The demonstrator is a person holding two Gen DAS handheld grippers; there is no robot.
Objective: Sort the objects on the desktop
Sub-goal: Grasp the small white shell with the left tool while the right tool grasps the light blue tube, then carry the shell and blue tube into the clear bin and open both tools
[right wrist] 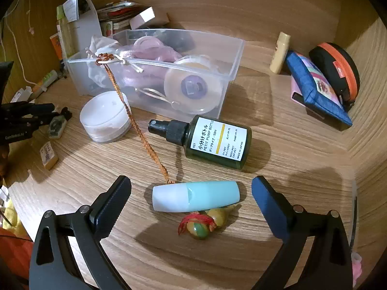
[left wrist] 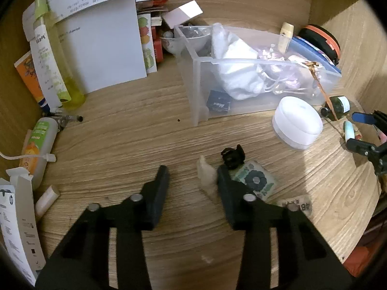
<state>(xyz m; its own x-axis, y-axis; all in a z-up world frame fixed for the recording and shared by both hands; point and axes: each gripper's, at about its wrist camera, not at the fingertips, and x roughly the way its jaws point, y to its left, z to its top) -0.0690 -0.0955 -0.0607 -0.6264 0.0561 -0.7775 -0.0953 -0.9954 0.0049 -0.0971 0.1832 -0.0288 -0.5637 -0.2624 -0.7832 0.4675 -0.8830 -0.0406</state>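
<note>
Left wrist view: left tongs [left wrist: 191, 172] point down at the desk [left wrist: 121, 133], jaws partly apart, nothing gripped; bare wood lies between the tips. A fluffy tuft [left wrist: 206, 175] sits just at the inner face of the right-hand finger, and a green patterned tile [left wrist: 256, 181] with a small black clip [left wrist: 232, 155] lies beyond that finger, outside the gap. To take any of these the tongs would, I judge, need to shift toward the picture's right. The clear bin [left wrist: 193, 72] stands further ahead.

Right wrist view: right tongs [right wrist: 191, 186] stand wide and empty. A pale blue tube [right wrist: 196, 199] lies flat on the desk squarely between the tips, its long axis running across from one finger toward the other. So the jaws would close on its ends, not its sides; a wrist roll looks advisable. This hand is the nearer one. Spray bottle [right wrist: 212, 141] lies just beyond.
</note>
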